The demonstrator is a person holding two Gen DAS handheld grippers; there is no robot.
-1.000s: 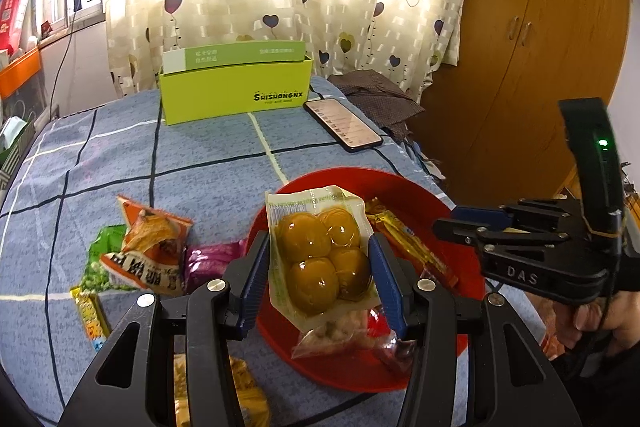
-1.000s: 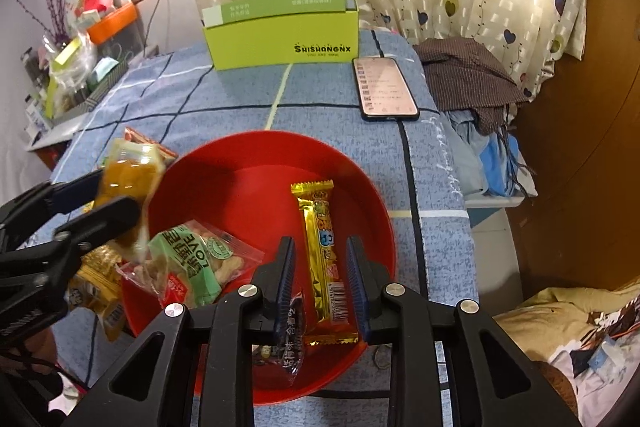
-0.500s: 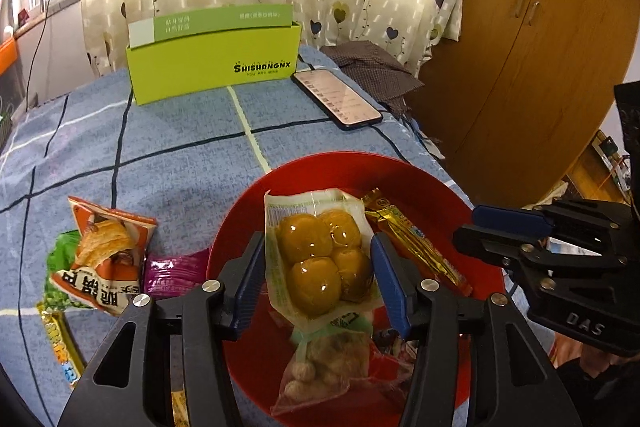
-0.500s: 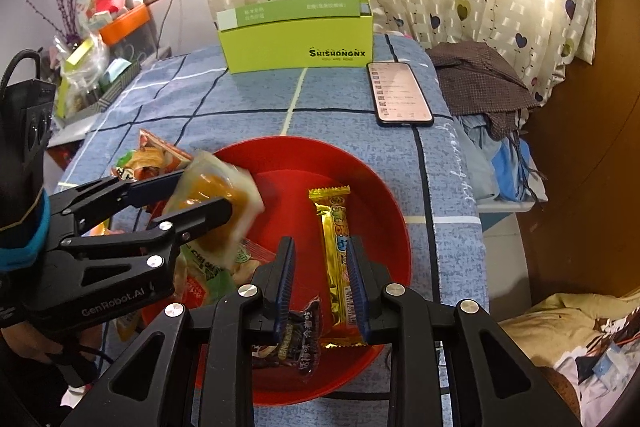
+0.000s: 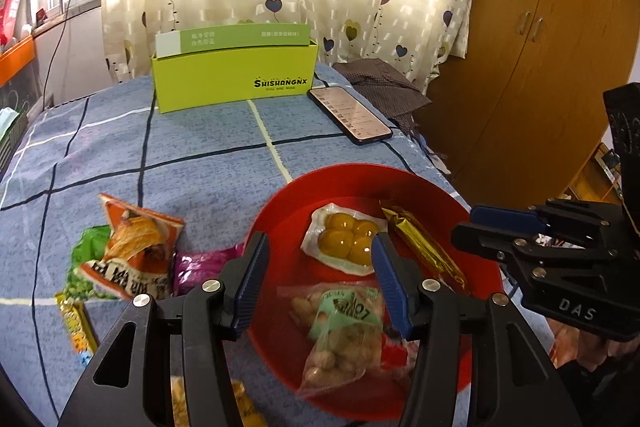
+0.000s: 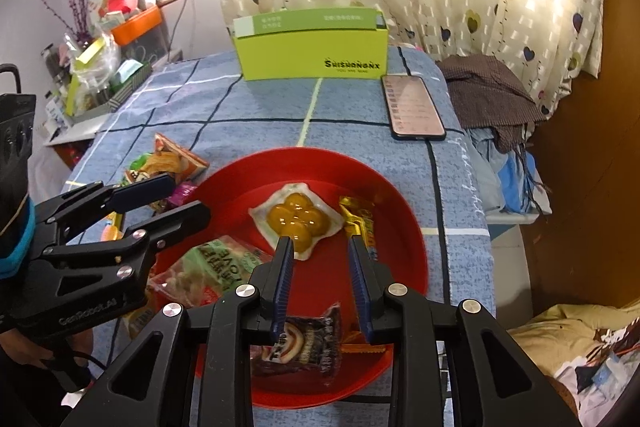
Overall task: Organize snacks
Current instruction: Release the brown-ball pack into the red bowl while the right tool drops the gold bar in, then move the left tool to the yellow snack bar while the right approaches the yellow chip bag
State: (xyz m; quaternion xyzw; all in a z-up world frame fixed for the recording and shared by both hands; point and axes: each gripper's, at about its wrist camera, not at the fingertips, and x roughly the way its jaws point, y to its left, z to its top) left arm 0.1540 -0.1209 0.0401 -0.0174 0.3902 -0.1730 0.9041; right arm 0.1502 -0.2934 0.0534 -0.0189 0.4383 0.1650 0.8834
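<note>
A clear pack of round yellow-brown snacks (image 5: pixel 346 237) (image 6: pixel 296 217) lies flat in the red bowl (image 5: pixel 360 171) (image 6: pixel 312 153). Beside it lie a gold bar (image 5: pixel 424 247), a bag of peanuts (image 5: pixel 344 327) and a dark wrapped snack (image 6: pixel 300 341). My left gripper (image 5: pixel 320 241) (image 6: pixel 186 195) hangs open over the bowl's left half, holding nothing. Over the bowl's near right side, my right gripper (image 6: pixel 319 243) (image 5: pixel 466 223) has its jaws narrowly apart and opening, with nothing between them. On the blue cloth left of the bowl lie an orange packet (image 5: pixel 136 247), a purple one (image 5: pixel 200 267) and a green one (image 5: pixel 86 255).
A lime-green box (image 5: pixel 236 79) stands at the back of the table, with a phone (image 5: pixel 350 115) to its right. A yellow bar (image 5: pixel 76 327) lies near the front left edge. Brown cloth (image 6: pixel 484 91) hangs off the table's right side, and a wardrobe (image 5: pixel 532 39) stands beyond.
The left gripper let go of the yellow snack pack, which now lies in the bowl. Both grippers kept about the same place over the bowl.
</note>
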